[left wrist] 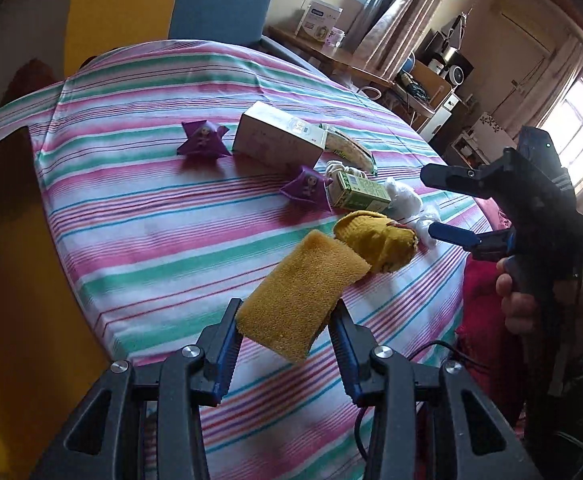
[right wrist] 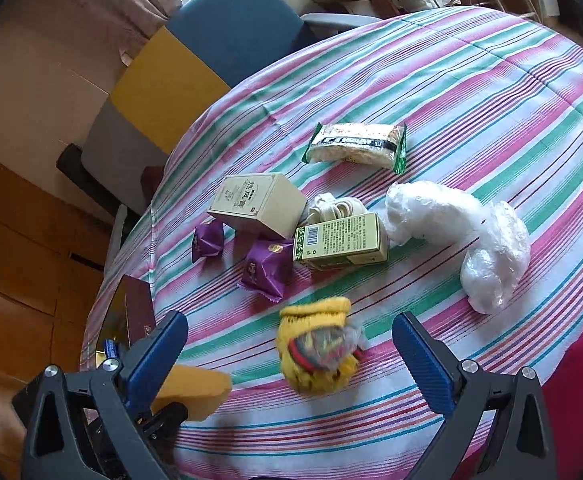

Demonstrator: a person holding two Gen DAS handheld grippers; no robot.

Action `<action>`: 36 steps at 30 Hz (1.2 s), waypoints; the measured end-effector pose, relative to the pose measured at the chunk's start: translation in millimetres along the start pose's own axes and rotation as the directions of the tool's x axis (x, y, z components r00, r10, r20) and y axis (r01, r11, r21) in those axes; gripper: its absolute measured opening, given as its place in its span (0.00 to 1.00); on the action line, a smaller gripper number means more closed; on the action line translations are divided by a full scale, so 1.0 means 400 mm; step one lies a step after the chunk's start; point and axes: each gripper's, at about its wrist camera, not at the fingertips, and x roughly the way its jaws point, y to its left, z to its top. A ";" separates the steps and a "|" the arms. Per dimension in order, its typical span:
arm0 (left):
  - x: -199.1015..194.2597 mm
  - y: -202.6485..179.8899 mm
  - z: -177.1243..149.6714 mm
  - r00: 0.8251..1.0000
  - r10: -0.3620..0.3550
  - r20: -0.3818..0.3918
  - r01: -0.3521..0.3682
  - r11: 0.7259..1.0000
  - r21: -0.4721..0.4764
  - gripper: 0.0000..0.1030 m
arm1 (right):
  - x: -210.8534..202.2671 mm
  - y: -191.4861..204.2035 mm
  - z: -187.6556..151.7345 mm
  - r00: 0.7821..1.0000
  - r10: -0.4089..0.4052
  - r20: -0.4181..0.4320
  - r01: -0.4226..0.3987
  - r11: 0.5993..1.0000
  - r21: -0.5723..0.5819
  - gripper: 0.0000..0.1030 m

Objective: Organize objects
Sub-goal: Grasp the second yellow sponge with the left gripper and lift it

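We see left hand-held gripper (left wrist: 287,330) clamped on yellow sponge (left wrist: 301,302), sponge lifted off desk (left wrist: 151,240) with striped cloth. Right hand-held gripper (right wrist: 291,338) spread wide, holding nothing, hovering over yellow sock bundle (right wrist: 317,344). Beyond bundle: green box (right wrist: 341,242), two purple packets (right wrist: 265,268), beige box (right wrist: 257,204), white cord coil (right wrist: 333,208), snack pack (right wrist: 357,146), crumpled plastic wrap (right wrist: 463,232).

Left wrist view: low over the near table edge, facing across the striped tablecloth (left wrist: 139,216) toward the windows. Right wrist view: higher, angled down at the tablecloth. Both share the beige box (left wrist: 281,140) (right wrist: 257,204) and yellow sock bundle (left wrist: 375,246) (right wrist: 317,346).
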 end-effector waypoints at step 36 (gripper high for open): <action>-0.301 0.175 -0.130 0.980 0.085 0.181 -0.051 0.981 -0.187 0.42 | 0.076 0.011 -0.008 0.973 -0.160 -0.164 0.157 0.987 -0.029 1.00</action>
